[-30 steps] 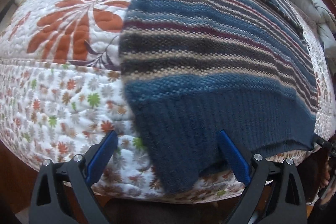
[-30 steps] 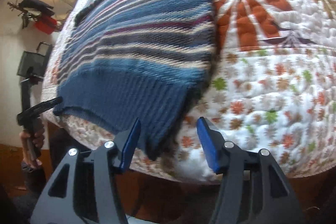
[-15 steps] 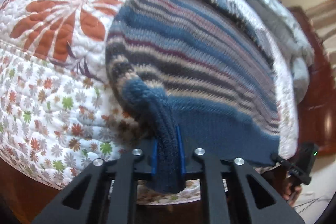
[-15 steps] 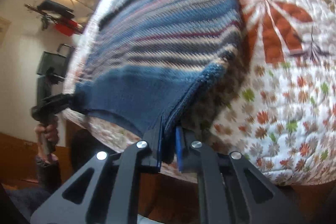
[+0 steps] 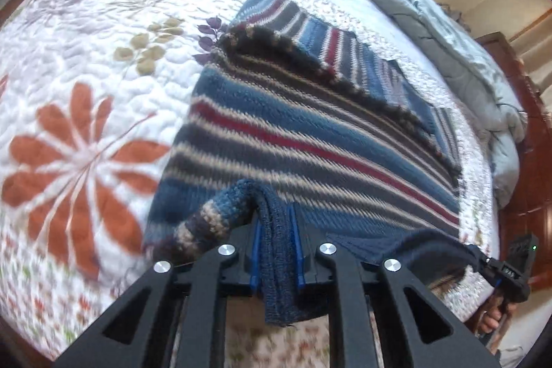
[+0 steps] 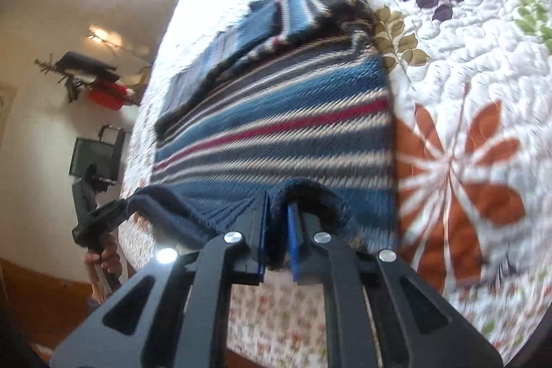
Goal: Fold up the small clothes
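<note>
A knitted sweater (image 5: pixel 310 133) with blue, grey, cream and red stripes lies on the floral quilt (image 5: pixel 86 64), one sleeve folded across its far end. My left gripper (image 5: pixel 275 223) pinches the dark blue ribbed hem at the near left corner, lifted and bunched. Its jaws are opening slightly, with the knit still pressed between the blue pads. My right gripper (image 6: pixel 277 212) is shut on the hem at the other near corner of the sweater (image 6: pixel 276 133). Each view shows the other gripper at the hem's far end: right gripper (image 5: pixel 483 259), left gripper (image 6: pixel 114 209).
A grey duvet (image 5: pixel 448 40) is heaped along the far side of the bed, by a dark wooden frame (image 5: pixel 531 195). A person's hand (image 6: pixel 103 259) holds the left gripper's handle. On the wall hang a red object (image 6: pixel 103 93) and a black panel (image 6: pixel 93 157).
Both grippers closed on the sweater's hem corners, then lifted them and carried them forward over the sweater's body. More of the far quilt and the folded sleeve now shows.
</note>
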A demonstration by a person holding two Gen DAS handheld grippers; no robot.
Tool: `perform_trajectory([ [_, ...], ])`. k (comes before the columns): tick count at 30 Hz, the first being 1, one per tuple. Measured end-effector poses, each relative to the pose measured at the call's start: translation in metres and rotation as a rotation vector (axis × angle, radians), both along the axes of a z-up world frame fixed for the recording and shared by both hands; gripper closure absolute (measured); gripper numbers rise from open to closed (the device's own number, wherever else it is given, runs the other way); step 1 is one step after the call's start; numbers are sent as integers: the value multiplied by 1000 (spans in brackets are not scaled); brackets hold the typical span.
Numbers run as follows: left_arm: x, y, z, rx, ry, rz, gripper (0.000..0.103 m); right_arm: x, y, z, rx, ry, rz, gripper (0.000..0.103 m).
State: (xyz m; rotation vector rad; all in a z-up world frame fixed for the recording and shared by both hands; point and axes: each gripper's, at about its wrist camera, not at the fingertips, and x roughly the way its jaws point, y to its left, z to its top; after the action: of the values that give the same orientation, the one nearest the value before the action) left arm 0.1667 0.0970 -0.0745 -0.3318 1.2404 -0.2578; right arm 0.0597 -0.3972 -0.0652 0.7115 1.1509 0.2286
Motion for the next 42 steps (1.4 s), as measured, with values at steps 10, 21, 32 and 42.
perform_trajectory([
  [10, 0, 29, 7, 25, -42, 32, 42, 2, -25, -3, -64, 0, -41, 32],
  [21, -8, -17, 34, 353, -194, -154, 32, 9, 21, 31, -329, -73, 177, 41],
  [32, 29, -54, 2, 359, -154, -394, 29, 59, 30, -2, -302, -22, 304, 32],
  [42, 36, -88, -24, 301, -111, -528, 33, 66, 50, -25, -345, -22, 432, 57],
])
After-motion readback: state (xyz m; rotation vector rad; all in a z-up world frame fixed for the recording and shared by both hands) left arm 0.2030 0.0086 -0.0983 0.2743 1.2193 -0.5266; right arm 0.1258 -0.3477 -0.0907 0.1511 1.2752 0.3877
